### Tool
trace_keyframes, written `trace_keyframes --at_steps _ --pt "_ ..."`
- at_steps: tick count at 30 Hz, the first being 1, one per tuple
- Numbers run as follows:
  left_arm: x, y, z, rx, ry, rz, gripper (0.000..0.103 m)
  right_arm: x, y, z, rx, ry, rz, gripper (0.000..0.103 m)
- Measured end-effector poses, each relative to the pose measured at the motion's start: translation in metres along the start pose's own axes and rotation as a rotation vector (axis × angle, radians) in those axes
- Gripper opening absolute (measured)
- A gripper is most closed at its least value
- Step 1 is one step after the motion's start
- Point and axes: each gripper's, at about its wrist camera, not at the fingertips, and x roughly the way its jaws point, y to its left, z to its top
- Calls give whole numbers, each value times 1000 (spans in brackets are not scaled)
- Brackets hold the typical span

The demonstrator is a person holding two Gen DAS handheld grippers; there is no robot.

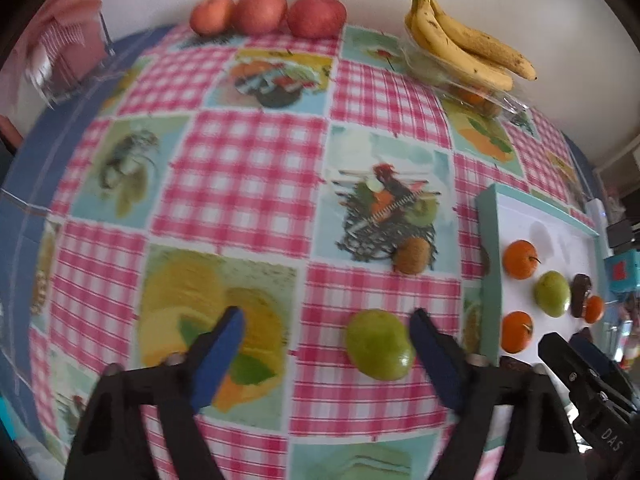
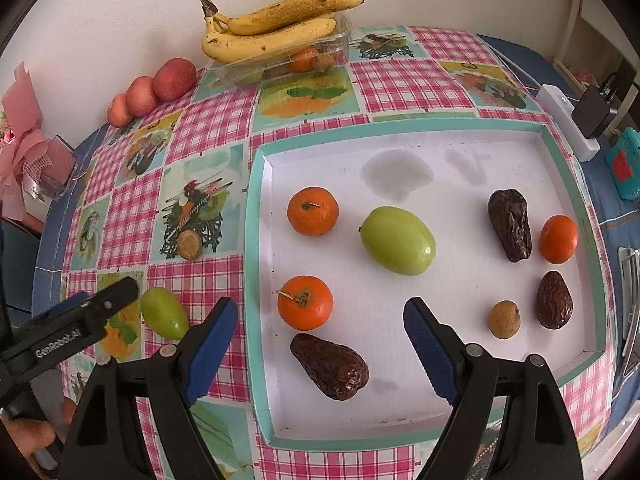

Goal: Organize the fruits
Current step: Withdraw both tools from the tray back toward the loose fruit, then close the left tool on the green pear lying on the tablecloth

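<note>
Desk (image 1: 256, 168) covered in glossy oilcloth – pink gingham squares alternating with printed fruit panels. A smooth, oval green fruit (image 1: 379, 344) is seen lying on the cloth just left of the tray, between the blue ribbed pads of the left gripper (image 1: 326, 350); it sits close to the right-hand pad, contact not discernible, jaws spread, nothing gripped. The right gripper (image 2: 320, 344) is held over the tray with jaws wide, nothing held.

Tray (image 2: 256, 240) – shallow, white floor, teal rim. Counted inside: three dimpled orange mandarins (image 2: 312, 211), one larger green fruit (image 2: 398, 240), three wrinkled dark-brown dates (image 2: 329, 365), one small round tan fruit (image 2: 504, 319).

On the cloth: one fuzzy brown kiwi (image 1: 412, 255). By the wall: three matte red apples (image 1: 316, 15) in a row; speckled yellow bananas (image 2: 272, 24) laid on a clear plastic punnet (image 2: 280, 64).
</note>
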Motion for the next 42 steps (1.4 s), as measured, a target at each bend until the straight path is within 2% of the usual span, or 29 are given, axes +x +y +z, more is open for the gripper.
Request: trace_keyframes --at_steps 2,6,9,14,17,31,42 --pt "6 -3 -2 -1 21 -20 72 -1 -1 0 4 -4 0 86" --pt "8 -8 -4 -22 39 -98 56 -3 -2 0 13 -11 -2 86" --pt "9 -12 -4 -15 40 -112 51 -4 -3 -1 16 -14 -2 86" --pt "13 -17 -4 -14 58 -157 47 -5 -3 -1 14 -16 -3 86" --pt "14 -19 -5 -11 68 -178 40 -5 -4 -1 14 -16 -3 86" --pt "15 -15 -4 -26 59 -190 39 -6 -5 0 12 -17 -6 86" --pt "-11 7 7 -86 -31 -213 39 -4 -3 1 4 -29 -14 86"
